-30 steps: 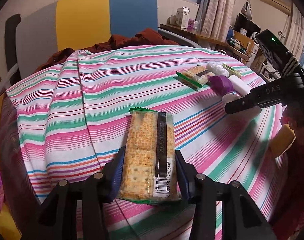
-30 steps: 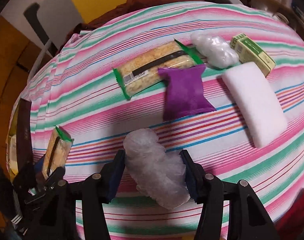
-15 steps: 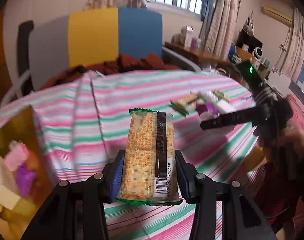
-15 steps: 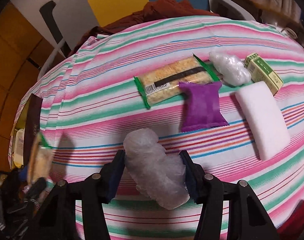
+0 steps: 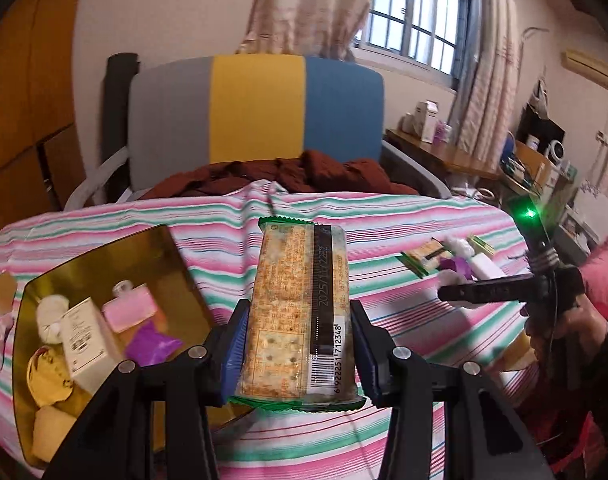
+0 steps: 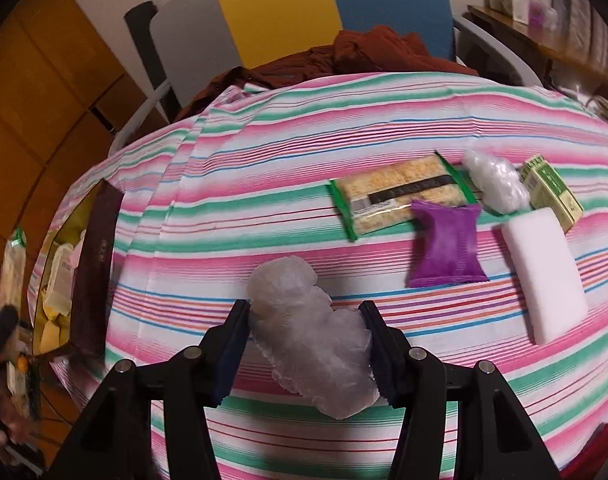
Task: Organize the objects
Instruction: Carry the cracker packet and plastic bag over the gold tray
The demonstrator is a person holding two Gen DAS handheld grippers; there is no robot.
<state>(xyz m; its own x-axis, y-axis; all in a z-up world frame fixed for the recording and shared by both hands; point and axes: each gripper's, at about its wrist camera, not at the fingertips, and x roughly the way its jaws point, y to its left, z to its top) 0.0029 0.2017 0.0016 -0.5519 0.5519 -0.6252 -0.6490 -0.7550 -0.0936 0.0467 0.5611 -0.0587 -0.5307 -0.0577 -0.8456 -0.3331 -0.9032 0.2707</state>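
- Between the blue pads of the left gripper (image 5: 300,354), a cracker packet (image 5: 300,312) sat pinched by its long side edges, its near, barcode end level with the fingertips and the rest reaching forward past them.
- That packet hung clear above the striped tablecloth (image 5: 404,332), just right of a gold-lined box (image 5: 104,264) holding small toiletries and sachets.
- Its long axis ran straight ahead along the fingers, the green-sealed far end aimed at the chair (image 5: 256,108) with grey, yellow and blue panels.
- The left gripper pointed forward and moderately down, its view level enough to take in the window.
- The right gripper (image 6: 308,344) clamped a crumpled clear plastic bundle (image 6: 308,332) between its pads, the bundle bulging out ahead of and behind the fingertips.
- It tilted steeply down over the cloth; the bundle's length ran roughly along the fingers, leaning left at the far end.
- Farther right on the cloth lay a second cracker packet (image 6: 400,194), a purple sachet (image 6: 448,246), a white block (image 6: 544,272), another plastic bundle (image 6: 496,186) and a green-and-cream carton (image 6: 552,192).
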